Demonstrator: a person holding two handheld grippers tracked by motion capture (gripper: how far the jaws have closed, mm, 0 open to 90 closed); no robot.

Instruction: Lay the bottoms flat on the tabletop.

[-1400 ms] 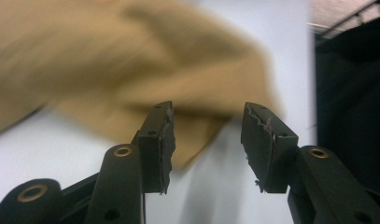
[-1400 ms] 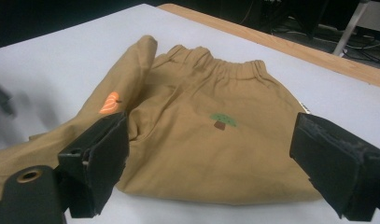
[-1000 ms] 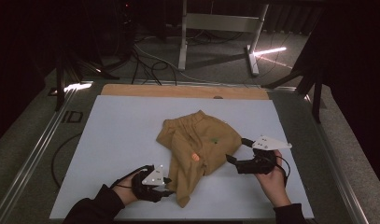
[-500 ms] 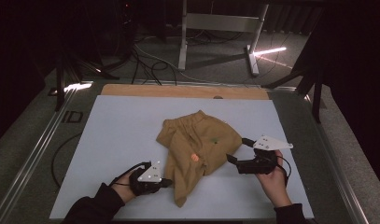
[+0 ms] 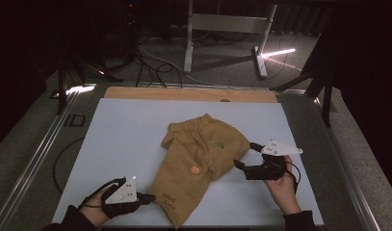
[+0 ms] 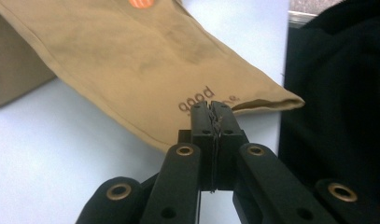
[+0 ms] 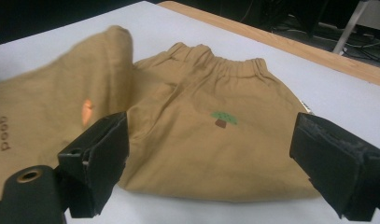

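Note:
Tan children's trousers (image 5: pixel 203 149) lie crumpled in the middle of the white mat (image 5: pixel 126 130), one leg stretched toward the near edge. That leg carries an orange print and the word "good" (image 6: pixel 194 99). My left gripper (image 5: pixel 148 197) is shut on the leg's edge near the hem (image 6: pixel 211 109), and the cloth there hangs a little above the mat. My right gripper (image 5: pixel 245 155) stands open at the trousers' right side, its jaws wide on either side of the folded seat (image 7: pixel 201 140) without touching it. A small green tree print (image 7: pixel 224 118) sits below the elastic waistband.
A wooden strip (image 5: pixel 184 94) runs along the mat's far edge. Metal rails (image 5: pixel 34 159) border the table on the left, and a dark cable (image 5: pixel 63 154) loops beside them. Stand legs and cables lie on the floor beyond.
My left gripper has moved left and toward the near edge, drawing the trouser leg out longer with it. The right gripper has stayed where it was.

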